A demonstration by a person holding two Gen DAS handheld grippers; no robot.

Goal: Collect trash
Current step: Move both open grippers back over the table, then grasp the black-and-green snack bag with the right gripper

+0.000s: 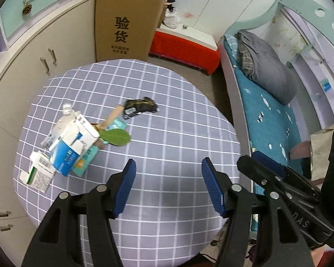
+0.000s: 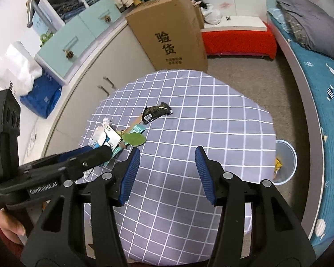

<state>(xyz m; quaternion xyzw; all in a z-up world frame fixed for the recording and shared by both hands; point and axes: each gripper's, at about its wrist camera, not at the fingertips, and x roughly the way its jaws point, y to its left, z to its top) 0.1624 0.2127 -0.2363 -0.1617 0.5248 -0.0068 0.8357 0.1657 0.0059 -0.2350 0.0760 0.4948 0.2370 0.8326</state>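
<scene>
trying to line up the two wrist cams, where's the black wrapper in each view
Left wrist: the black wrapper lies just above centre on the checked tablecloth, up and right of the green leaf.
Right wrist: the black wrapper lies near centre, again up and right of the green leaf.
Shared landmark: the tall cardboard box with black characters, behind the table.

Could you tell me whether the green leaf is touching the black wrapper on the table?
Apart. The left wrist view shows a strip of bare checked cloth between the green leaf and the black wrapper; the right wrist view shows the same gap.
</scene>
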